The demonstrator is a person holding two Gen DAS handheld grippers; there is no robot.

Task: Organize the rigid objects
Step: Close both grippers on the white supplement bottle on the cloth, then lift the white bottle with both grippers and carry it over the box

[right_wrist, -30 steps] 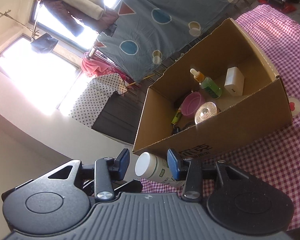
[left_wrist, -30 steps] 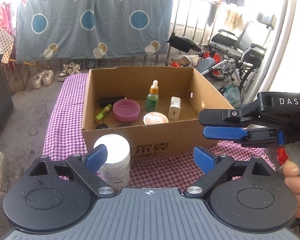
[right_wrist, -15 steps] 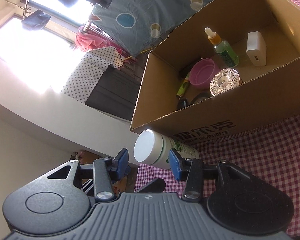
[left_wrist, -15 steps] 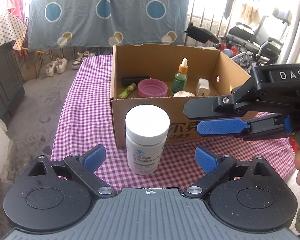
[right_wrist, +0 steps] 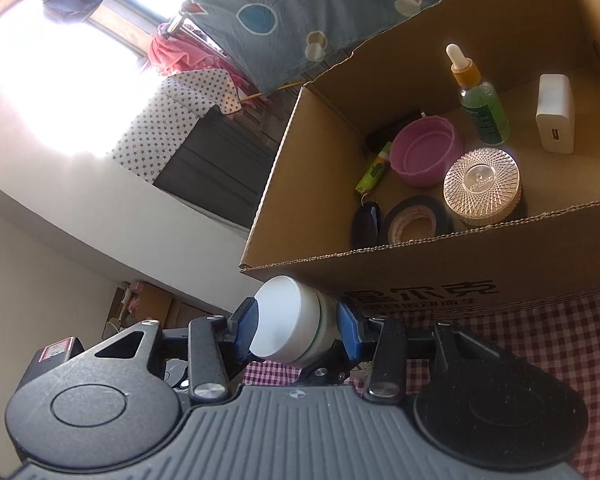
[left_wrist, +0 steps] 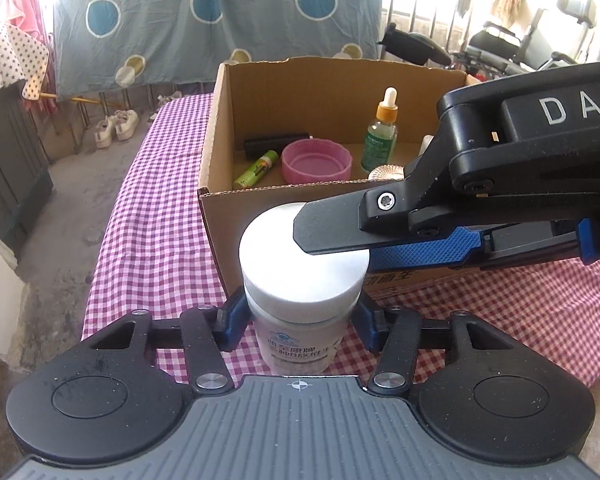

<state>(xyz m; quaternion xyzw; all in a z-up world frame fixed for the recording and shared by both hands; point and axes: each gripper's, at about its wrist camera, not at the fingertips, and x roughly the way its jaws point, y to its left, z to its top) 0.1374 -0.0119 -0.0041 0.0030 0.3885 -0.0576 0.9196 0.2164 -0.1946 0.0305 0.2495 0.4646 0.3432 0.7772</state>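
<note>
Checkered tablecloth (left_wrist: 148, 216), white-capped pill bottle (left_wrist: 304, 280) pinched by left tongs (left_wrist: 300, 320) and right tongs (right_wrist: 296, 330).

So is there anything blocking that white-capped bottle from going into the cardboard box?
Only the box's near wall, which the white-capped bottle must clear. Inside, the tape roll and glass jar sit just behind that wall.

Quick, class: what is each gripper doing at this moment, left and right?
Left gripper: closed on the white-capped bottle.
Right gripper: closed on the same bottle, around its cap end.
</note>
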